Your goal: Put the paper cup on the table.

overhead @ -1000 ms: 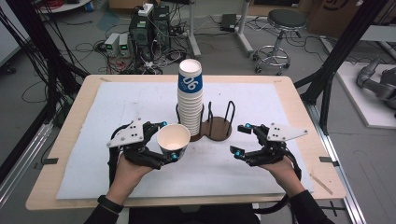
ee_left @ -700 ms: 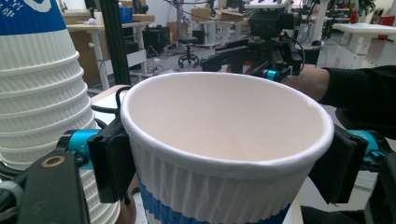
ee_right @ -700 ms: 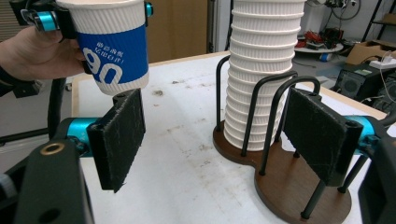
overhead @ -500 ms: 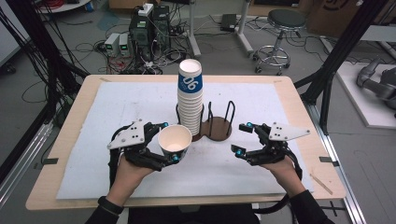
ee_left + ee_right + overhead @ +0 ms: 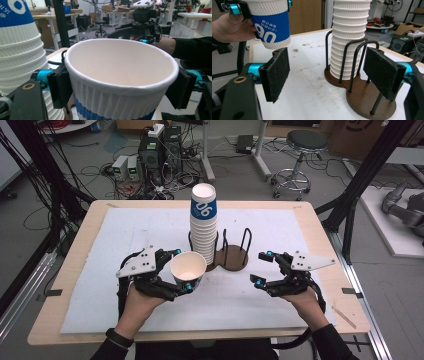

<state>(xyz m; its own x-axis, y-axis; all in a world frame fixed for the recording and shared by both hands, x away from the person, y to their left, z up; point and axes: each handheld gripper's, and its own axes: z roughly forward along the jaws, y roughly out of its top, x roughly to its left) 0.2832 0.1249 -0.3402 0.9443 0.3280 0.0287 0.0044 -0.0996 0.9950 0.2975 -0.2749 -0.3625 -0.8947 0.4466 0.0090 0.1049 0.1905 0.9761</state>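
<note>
A white ribbed paper cup (image 5: 188,268) with a blue band hangs above the white mat, upright and empty, my left gripper (image 5: 181,270) shut on it just below the rim. In the left gripper view the cup (image 5: 120,82) sits between both black pads. A tall stack of the same cups (image 5: 203,227) stands in one half of a brown wooden holder (image 5: 235,258) with black wire loops; the other half is bare. My right gripper (image 5: 263,268) hovers open to the right of the holder, nothing between its pads. In the right gripper view the stack (image 5: 348,37) and the held cup (image 5: 270,22) lie ahead.
A white mat (image 5: 125,235) covers most of the wooden table (image 5: 75,225). Beyond the far edge lie cables, computer boxes (image 5: 150,150) and a stool (image 5: 300,150). Black frame posts stand at both sides.
</note>
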